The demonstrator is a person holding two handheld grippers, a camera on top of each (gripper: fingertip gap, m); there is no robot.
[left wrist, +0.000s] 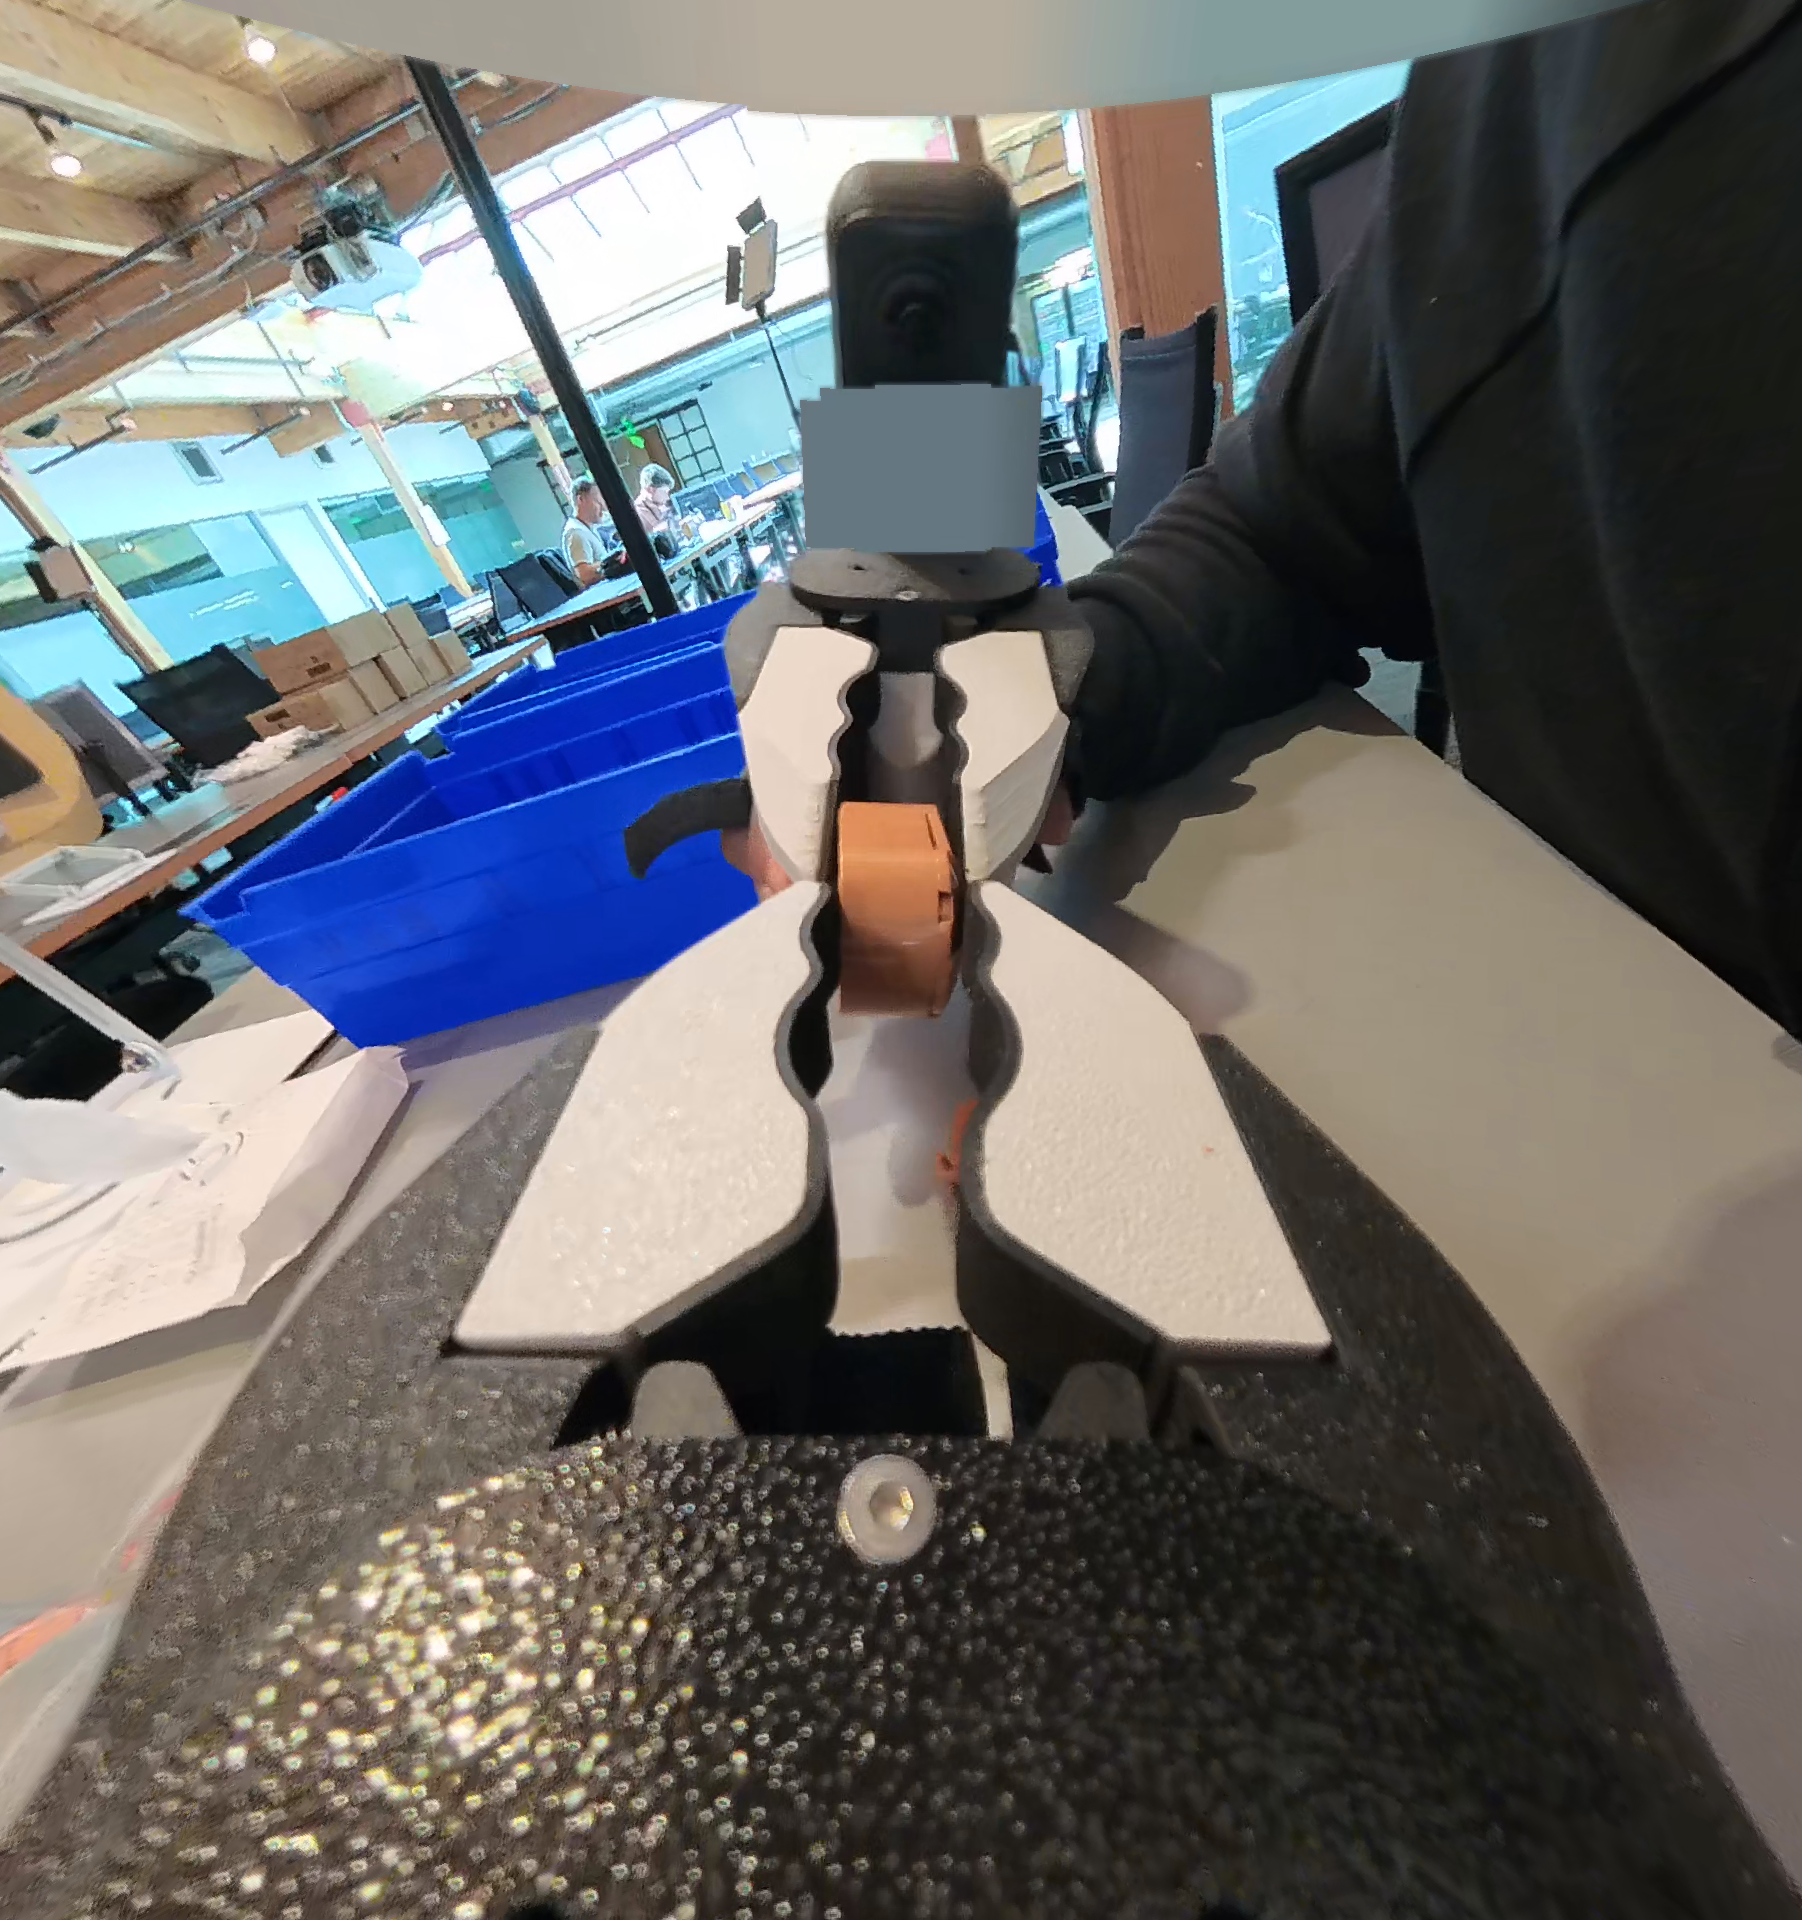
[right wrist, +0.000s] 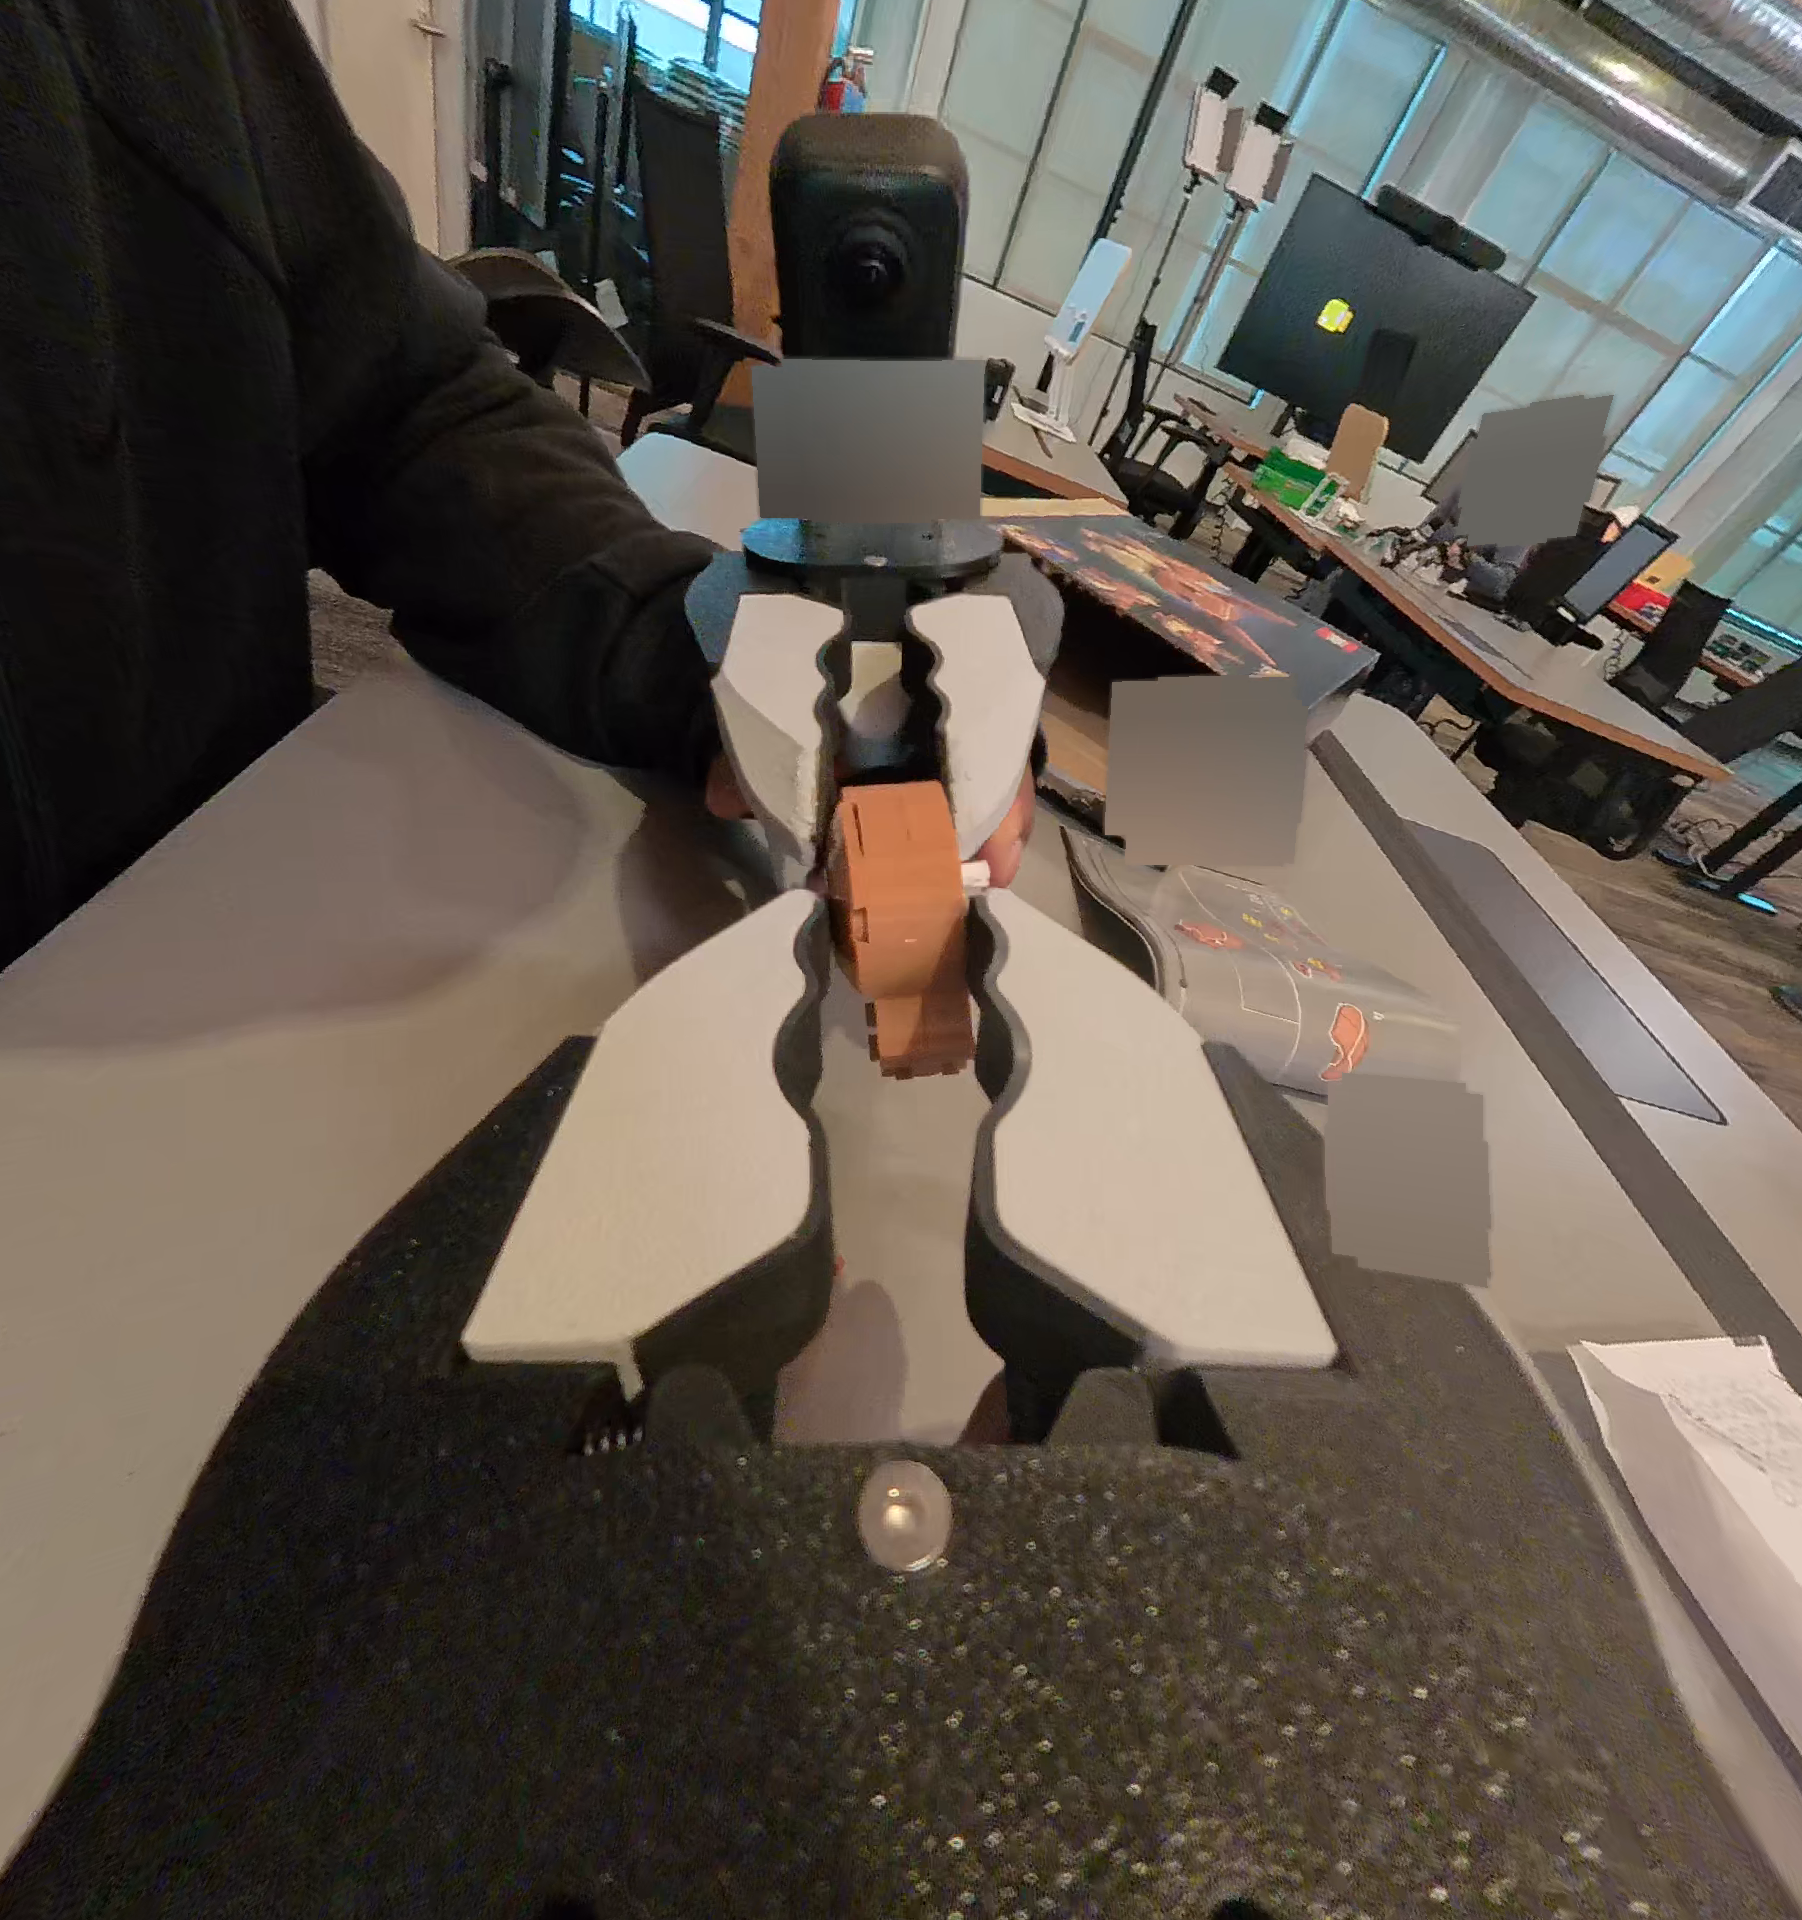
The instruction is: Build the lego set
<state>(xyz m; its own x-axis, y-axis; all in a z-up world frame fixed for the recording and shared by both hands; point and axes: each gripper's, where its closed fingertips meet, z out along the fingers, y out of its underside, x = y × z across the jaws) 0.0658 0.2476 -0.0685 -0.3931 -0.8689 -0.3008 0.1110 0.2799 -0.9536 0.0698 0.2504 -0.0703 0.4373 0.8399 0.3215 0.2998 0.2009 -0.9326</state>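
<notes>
Fingers of both grippers are closed on one brown, rounded brick-built plastic piece [left wrist: 892, 904], which is held between them above the grey tabletop [left wrist: 1396, 935], near the centre of each frame. In the left wrist view, the left gripper [left wrist: 895, 940] is seen from behind, its white fingers [left wrist: 710, 1091] pressed against the lower flanks of the piece, while the right gripper [left wrist: 897, 821] faces it from the far side and is clamped on the upper part. In the right wrist view, the arrangement is mirrored: the right gripper [right wrist: 892, 935] grips the piece [right wrist: 897, 914] from the near side, and the left gripper [right wrist: 881, 805] holds it from beyond. A stepped brown stub is seen hanging from the bottom of the piece there. A row of blue plastic bins [left wrist: 481, 862] is placed at the left of the left wrist view, with crumpled white paper sheets [left wrist: 149, 1226] in front. A printed booklet [right wrist: 1292, 987] and a flat picture box [right wrist: 1188, 592] lie at the right of the right wrist view. Dark sleeves of a person [right wrist: 201, 416] are visible behind the grippers.
</notes>
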